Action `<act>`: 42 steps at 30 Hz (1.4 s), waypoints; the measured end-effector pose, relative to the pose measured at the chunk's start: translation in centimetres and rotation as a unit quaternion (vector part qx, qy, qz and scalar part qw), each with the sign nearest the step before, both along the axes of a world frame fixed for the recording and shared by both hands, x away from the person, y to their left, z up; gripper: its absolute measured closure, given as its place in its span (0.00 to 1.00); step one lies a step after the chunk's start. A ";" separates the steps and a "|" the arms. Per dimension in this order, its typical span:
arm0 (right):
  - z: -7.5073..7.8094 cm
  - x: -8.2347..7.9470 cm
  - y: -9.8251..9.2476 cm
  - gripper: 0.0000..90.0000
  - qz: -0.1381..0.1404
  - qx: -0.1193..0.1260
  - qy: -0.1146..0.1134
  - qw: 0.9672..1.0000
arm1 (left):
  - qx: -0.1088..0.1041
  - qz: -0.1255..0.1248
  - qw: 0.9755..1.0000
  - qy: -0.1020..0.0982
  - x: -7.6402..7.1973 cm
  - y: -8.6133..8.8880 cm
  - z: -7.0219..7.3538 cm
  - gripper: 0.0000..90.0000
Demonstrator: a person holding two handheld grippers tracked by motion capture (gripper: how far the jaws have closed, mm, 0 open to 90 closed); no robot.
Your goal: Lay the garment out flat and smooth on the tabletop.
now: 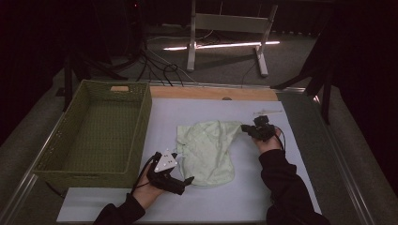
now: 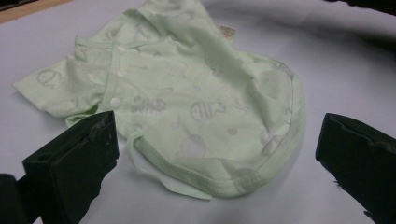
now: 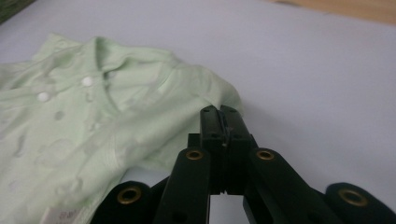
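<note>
A pale green baby shirt (image 1: 209,150) with a fish print and white snaps lies crumpled on the white sheet (image 1: 220,201). My left gripper (image 1: 180,177) rests at the shirt's near left corner, open; in the left gripper view its jaws stand wide apart (image 2: 217,135) with the shirt's hem (image 2: 196,93) just ahead of them. My right gripper (image 1: 246,127) is at the shirt's far right corner. In the right gripper view its jaws (image 3: 219,112) are pressed together at the edge of a sleeve of the shirt (image 3: 93,121), pinching the cloth, which is drawn out to a point toward it.
A green woven basket (image 1: 145,117) stands empty at the left edge of the sheet, close to my left hand. A wooden strip of table (image 1: 211,93) runs along the far side. Beyond the table are a metal stand (image 1: 225,23) and floor cables.
</note>
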State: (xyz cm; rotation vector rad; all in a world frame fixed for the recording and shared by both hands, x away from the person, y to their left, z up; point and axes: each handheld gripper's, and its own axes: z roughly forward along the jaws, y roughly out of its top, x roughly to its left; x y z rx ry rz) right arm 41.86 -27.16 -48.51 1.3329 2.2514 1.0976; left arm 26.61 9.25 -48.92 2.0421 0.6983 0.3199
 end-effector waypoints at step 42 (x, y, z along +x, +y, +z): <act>0.5 -9.0 2.6 0.50 0.024 -0.006 0.022 0.999 | 0.004 0.006 1.000 -0.001 -0.3 -0.1 0.2 0.00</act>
